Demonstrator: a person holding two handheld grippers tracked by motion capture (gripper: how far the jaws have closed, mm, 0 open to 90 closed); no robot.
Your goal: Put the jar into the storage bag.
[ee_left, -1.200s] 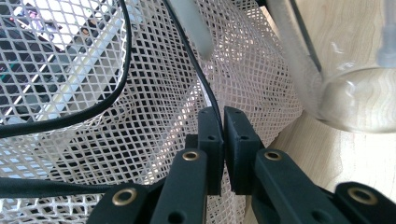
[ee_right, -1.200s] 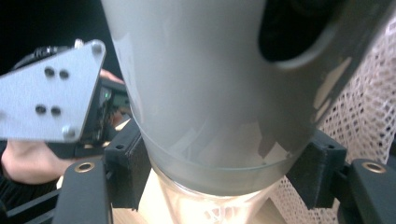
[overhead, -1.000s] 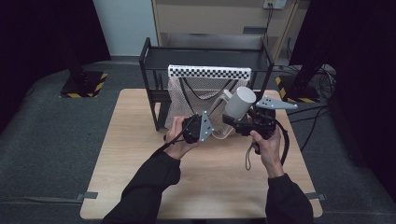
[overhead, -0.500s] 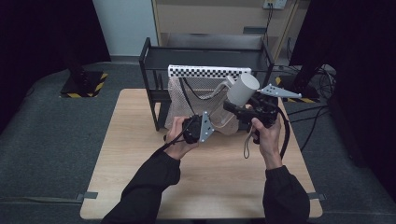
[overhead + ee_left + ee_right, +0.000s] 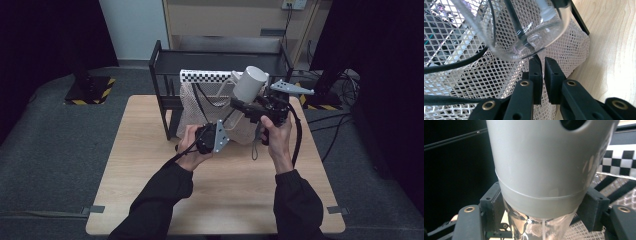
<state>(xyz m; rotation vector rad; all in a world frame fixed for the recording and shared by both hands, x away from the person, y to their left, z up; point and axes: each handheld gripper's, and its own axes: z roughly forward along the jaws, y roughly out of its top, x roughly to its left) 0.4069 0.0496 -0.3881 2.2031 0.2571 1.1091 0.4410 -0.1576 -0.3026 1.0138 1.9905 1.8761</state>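
- The bottle [image 5: 249, 84], a clear body with a grey cap, hangs in the air above the mesh bag [image 5: 200, 112], over the far half of the bench [image 5: 150, 175], tilted with the cap up and away from the person.
- The right gripper [image 5: 239, 105] has its jaws clamped on the bottle just below the cap; the right gripper view shows the grey cap [image 5: 549, 162] up close with a black pad pressed on each side of the clear body [image 5: 534, 227].
- The left gripper [image 5: 543, 72] has its jaws pinched together on the white netting of the bag [image 5: 499, 75], near its rim.
- In the left gripper view the clear base of the bottle [image 5: 524, 37] sits just over the bag's opening.
- The bag leans against a black rack [image 5: 165, 75] at the far edge of the bench.
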